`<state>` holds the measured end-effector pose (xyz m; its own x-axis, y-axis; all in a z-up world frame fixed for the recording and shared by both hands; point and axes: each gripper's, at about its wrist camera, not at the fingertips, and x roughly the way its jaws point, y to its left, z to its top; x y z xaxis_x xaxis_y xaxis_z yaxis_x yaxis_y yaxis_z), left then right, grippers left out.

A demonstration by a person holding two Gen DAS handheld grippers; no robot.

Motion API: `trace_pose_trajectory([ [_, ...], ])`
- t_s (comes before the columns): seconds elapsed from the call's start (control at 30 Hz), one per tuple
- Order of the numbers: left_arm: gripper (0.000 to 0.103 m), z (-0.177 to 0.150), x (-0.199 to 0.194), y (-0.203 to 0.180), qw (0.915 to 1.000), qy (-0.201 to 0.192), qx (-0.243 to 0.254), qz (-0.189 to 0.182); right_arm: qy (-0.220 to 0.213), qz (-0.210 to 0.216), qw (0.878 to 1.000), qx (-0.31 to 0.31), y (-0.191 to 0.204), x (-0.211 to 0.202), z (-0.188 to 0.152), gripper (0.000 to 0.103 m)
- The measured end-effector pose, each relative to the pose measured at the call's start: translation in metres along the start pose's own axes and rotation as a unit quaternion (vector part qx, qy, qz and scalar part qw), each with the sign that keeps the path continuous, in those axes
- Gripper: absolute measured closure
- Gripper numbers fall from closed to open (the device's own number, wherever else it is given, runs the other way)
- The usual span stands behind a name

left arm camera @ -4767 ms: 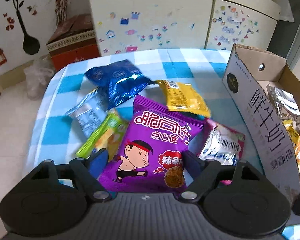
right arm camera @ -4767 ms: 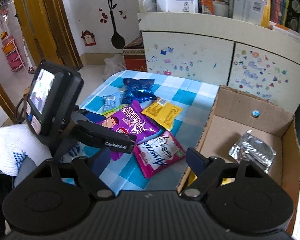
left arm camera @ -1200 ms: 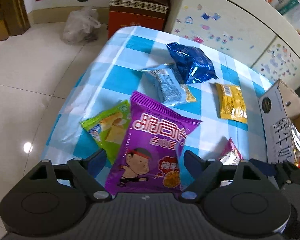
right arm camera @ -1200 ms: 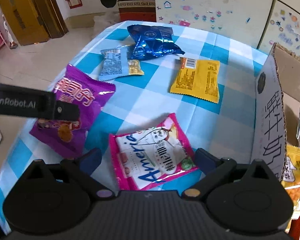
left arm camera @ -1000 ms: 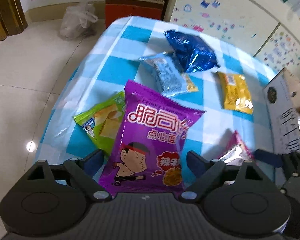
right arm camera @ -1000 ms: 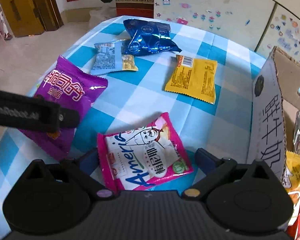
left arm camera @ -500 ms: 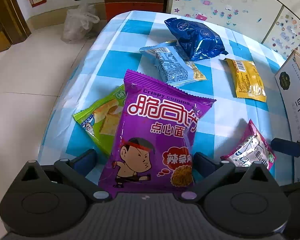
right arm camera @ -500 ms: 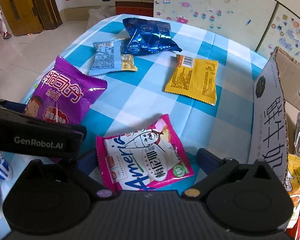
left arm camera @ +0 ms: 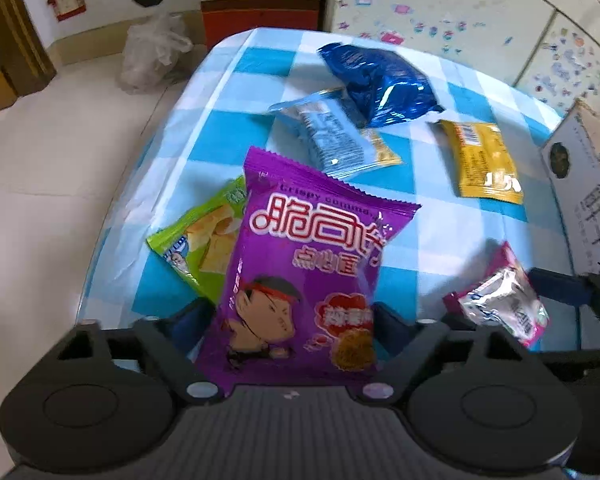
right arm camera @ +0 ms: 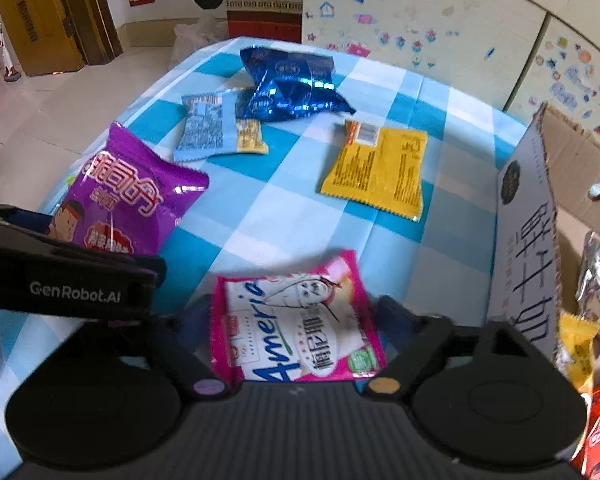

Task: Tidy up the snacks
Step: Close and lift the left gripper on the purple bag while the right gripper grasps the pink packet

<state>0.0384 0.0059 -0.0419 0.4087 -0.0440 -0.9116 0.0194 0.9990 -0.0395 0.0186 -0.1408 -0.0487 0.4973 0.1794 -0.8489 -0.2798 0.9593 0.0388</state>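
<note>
My left gripper (left arm camera: 290,322) is shut on a purple snack bag (left arm camera: 304,276) and holds it raised above the table; the bag also shows in the right wrist view (right arm camera: 128,200). My right gripper (right arm camera: 296,320) is shut on a pink and white snack bag (right arm camera: 296,332), lifted a little off the cloth; it also shows in the left wrist view (left arm camera: 504,304). A green bag (left arm camera: 204,240), a light blue bag (right arm camera: 216,126), a dark blue bag (right arm camera: 292,84) and a yellow bag (right arm camera: 376,168) lie on the checked table (right arm camera: 284,208).
An open cardboard box (right arm camera: 528,232) stands at the table's right edge with several snacks inside (right arm camera: 596,280). A stickered cabinet (right arm camera: 420,20) is behind the table. A red box (left arm camera: 260,4) and a plastic bag (left arm camera: 152,56) sit on the floor beyond.
My right gripper has closed on the pink bag and lifted it. My left gripper has kept the purple bag and shifted slightly, tilting its view.
</note>
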Motion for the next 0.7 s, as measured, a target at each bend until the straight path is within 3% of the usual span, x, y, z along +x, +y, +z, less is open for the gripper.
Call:
trace_pose_trajectory([
  [0.23,0.027,0.004,-0.013,0.005,0.9993,-0.011,-0.027,-0.024,-0.004,0.016,1.0,0.009,0.0,-0.006,0.003,0.042],
  [0.47,0.027,0.011,-0.037,0.012,0.9984,-0.042,-0.035,-0.013,-0.019,0.021,0.999,0.023,-0.003,-0.021,0.006,0.042],
  [0.7,0.027,0.021,-0.073,0.019,0.9945,-0.1,-0.03,0.002,-0.063,0.025,0.997,0.035,-0.006,-0.056,0.017,0.042],
])
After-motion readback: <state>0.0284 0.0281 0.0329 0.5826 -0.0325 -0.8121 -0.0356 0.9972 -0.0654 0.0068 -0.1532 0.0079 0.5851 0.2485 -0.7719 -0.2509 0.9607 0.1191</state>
